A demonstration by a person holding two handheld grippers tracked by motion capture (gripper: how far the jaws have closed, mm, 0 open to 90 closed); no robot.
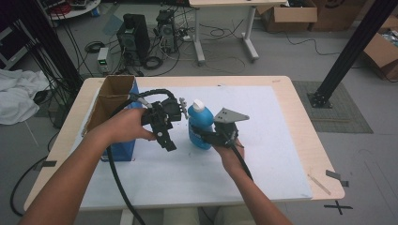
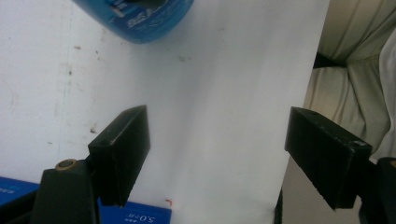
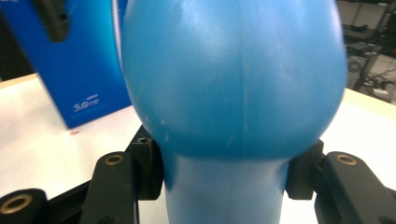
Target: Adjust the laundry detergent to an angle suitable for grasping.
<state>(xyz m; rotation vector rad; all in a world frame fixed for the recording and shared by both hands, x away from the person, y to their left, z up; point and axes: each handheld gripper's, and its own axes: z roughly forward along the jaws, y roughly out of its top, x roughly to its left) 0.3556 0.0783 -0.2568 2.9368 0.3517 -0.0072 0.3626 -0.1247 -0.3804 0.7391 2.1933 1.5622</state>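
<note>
A blue bottle (image 1: 201,124) with a white cap stands upright on the white mat (image 1: 187,178) near the table's middle. My right gripper (image 1: 206,137) is shut on it; in the right gripper view both jaws press the narrow waist of the bottle (image 3: 233,79). My left gripper (image 1: 168,140) hangs over the mat just left of the bottle, beside a tall blue box (image 1: 123,151) with an open cardboard top. In the left gripper view the gripper (image 2: 219,135) is open with bare mat between its jaws. The bottle (image 2: 140,18) is at that view's top and the box (image 2: 135,214) at its bottom edge.
The wooden table (image 1: 300,122) extends past the mat on all sides. On the floor behind are computer towers (image 1: 133,35), cables and a white desk's legs (image 1: 199,37). A black post (image 1: 352,51) and cardboard boxes (image 1: 288,16) stand at the right, with white cloth (image 1: 16,93) at the left.
</note>
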